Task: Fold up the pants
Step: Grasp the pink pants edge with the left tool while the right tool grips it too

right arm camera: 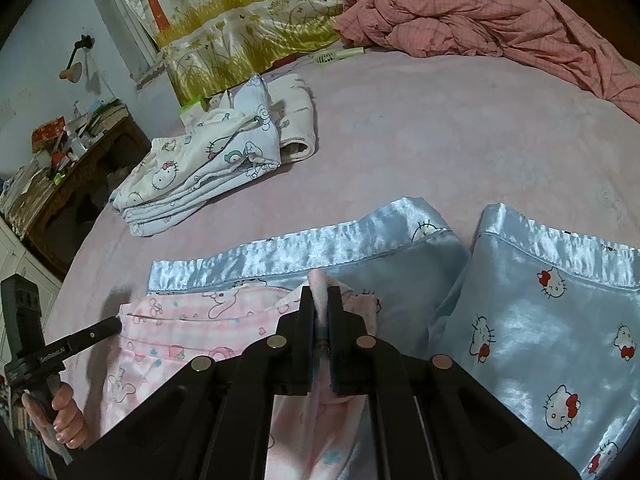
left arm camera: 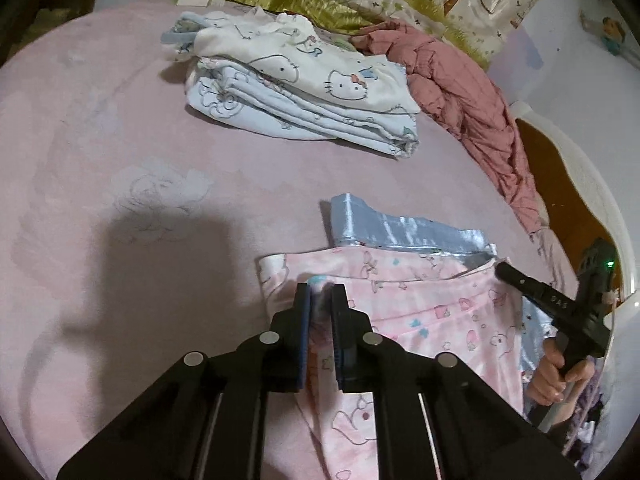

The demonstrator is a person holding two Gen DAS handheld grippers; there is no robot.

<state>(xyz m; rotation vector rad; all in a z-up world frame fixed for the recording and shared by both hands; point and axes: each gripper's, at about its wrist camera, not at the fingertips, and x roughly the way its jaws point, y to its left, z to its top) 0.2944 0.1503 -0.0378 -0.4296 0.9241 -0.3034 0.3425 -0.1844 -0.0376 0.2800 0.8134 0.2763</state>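
While the pink printed pants [left arm camera: 420, 300] lie flat on the pink bedsheet [left arm camera: 120, 140] over a blue satin pillowcase [right arm camera: 360, 248], left gripper [left arm camera: 320, 296] and right gripper [right arm camera: 322, 296] each pinch a fold of the top edge, jaws nearly closed. Folded clothes stack [left arm camera: 300, 92] sits well behind.

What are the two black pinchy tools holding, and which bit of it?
Both hold the pink pants. The left tool pinches a bunched fold near one top corner; the right tool pinches a bunched fold at the other end of that top edge.

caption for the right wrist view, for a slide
Right claw pinching pink pants laid over blue satin pillowcases on a bed.
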